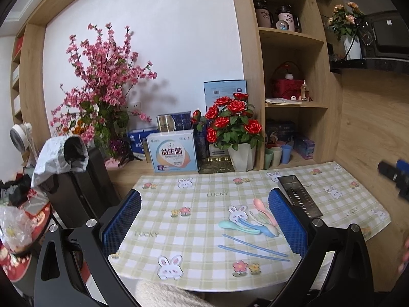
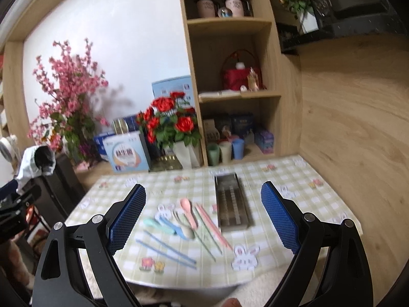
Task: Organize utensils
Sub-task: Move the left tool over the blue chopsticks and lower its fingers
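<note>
Left gripper (image 1: 204, 220) and right gripper (image 2: 203, 220) seen spread wide, empty | pastel plastic spoons (image 2: 179, 220) untouched | perforated steel tray (image 2: 232, 204) judged target; single-piece grasps advised.

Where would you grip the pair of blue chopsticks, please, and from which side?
Take the blue chopsticks near mid-length, coming straight down from above with the right tool turned across them. They lie flat, side by side and clear of the spoon pile, so one pinch could catch both.
</note>
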{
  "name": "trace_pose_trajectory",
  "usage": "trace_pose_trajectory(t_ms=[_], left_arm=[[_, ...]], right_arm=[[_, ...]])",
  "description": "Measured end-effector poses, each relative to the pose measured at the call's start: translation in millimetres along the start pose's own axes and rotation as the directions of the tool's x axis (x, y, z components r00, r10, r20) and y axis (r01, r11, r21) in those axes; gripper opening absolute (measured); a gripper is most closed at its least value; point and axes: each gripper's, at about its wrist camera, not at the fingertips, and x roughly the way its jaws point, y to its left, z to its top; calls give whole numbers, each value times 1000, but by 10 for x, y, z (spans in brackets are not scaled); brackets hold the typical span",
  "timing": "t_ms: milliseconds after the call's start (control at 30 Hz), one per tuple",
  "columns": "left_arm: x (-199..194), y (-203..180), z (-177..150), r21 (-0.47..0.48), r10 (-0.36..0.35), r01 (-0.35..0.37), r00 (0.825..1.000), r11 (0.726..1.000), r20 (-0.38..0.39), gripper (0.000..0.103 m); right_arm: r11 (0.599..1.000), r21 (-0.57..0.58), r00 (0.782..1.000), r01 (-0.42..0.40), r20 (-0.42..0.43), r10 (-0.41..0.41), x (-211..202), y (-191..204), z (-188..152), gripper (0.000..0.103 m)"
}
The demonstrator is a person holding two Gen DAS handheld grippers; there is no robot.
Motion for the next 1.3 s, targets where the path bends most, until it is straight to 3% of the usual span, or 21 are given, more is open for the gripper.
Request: trace_pose_trajectory(t_ms=[167, 267, 400, 433, 533, 600, 633, 667, 767, 867, 1000, 1133, 1200, 1300], left_arm=[[367, 140, -26, -33, 15, -16, 998, 999, -56, 98], [684, 233, -136, -85, 37, -47, 993, 995, -116, 97], [1247, 228, -436, -132, -5, -32, 962, 991, -271, 94], [1353, 208, -517, -133, -16, -26, 953, 991, -304, 87], [1746, 111, -851, -151, -72, 5, 894, 988, -442, 73], [1992, 40, -1092, -188, -120, 22, 842, 982, -526, 61], [2119, -5, -1223, -205, -149, 35, 806, 978, -573, 53], [2190, -26, -1308, -217, -168, 44, 785, 975, -596, 45], [2412, -123, -1541, -260, -225, 61, 711, 964, -667, 36], [2588, -162, -1700, -317, -259, 32, 656, 948, -709, 32], [2787, -219, -1831, -378, -298, -11, 596, 926, -746, 28], [2990, -200, -1967, -481, -371, -82, 529, 873, -763, 28], [3075, -183, -2018, -522, -397, -122, 510, 844, -763, 28], [3154, -187, -2045, -539, -408, -151, 496, 828, -766, 28]], right_arm=[[1000, 4, 999, -5, 33, 5, 362, -57, 31, 89], [1000, 3, 1000, 13, -9, -13, 785, -89, -88, 89], [1000, -4, 990, 28, -139, -29, 1408, -100, -351, 89], [999, -11, 986, 36, -165, -37, 1562, -92, -451, 89], [999, -16, 973, 30, -229, -33, 1899, -102, -709, 89], [999, -21, 963, 31, -266, -36, 2061, -135, -875, 88], [1000, -20, 958, 24, -286, -29, 2137, -140, -976, 88], [1000, -19, 953, 16, -302, -21, 2188, -142, -1058, 88], [1000, -19, 938, 20, -345, -25, 2322, -201, -1265, 88], [1000, -12, 919, 28, -392, -31, 2437, -263, -1424, 88], [997, 8, 902, 81, -425, -70, 2567, -409, -1530, 88], [992, 52, 888, 119, -453, -82, 2655, -568, -1588, 88], [990, 67, 882, 128, -463, -83, 2690, -626, -1618, 88], [988, 77, 881, 130, -466, -79, 2717, -659, -1632, 88]])
